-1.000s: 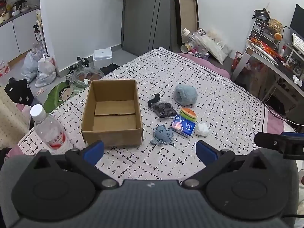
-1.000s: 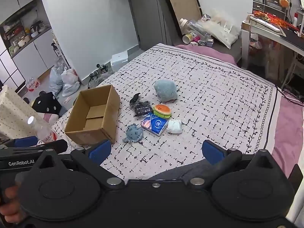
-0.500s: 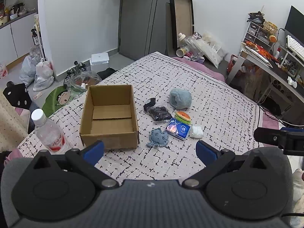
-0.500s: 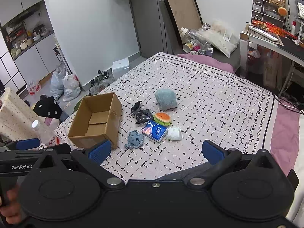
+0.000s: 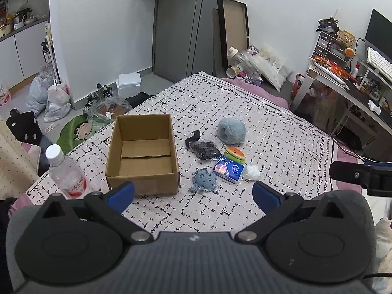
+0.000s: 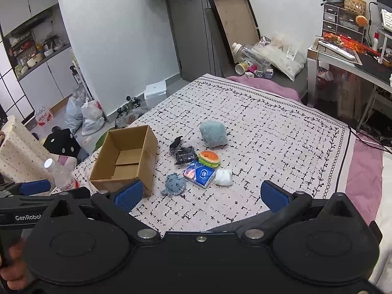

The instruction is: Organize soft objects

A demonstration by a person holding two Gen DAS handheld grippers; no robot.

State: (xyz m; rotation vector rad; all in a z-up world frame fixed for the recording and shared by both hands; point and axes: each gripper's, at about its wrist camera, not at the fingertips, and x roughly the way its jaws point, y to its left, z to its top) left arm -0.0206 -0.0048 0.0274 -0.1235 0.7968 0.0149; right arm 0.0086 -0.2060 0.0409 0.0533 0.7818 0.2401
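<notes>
An open cardboard box (image 5: pixel 143 154) (image 6: pixel 125 159) sits empty on the patterned bedspread. Right of it lies a cluster of small items: a blue-grey furry plush (image 5: pixel 231 131) (image 6: pixel 212 134), a black bagged item (image 5: pixel 204 148) (image 6: pixel 183 153), a burger-shaped plush (image 5: pixel 235 153) (image 6: pixel 208 158), a blue tissue pack (image 5: pixel 229 169) (image 6: pixel 199 173), a white soft lump (image 5: pixel 252 172) (image 6: pixel 224 177) and a blue octopus plush (image 5: pixel 203 180) (image 6: pixel 174 183). My left gripper (image 5: pixel 193 192) and right gripper (image 6: pixel 201 193) both hover open near the bed's front edge, holding nothing.
A plastic water bottle (image 5: pixel 65 172) (image 6: pixel 60 174) stands left of the box at the bed's corner. Bags and clutter cover the floor at left. A desk (image 6: pixel 352 56) with shelves stands at the right. The bedspread (image 5: pixel 269 132) beyond the items is bare.
Both grippers have pulled back and tilted up, so the box and items sit lower and smaller in view. Nothing on the bed has moved.
</notes>
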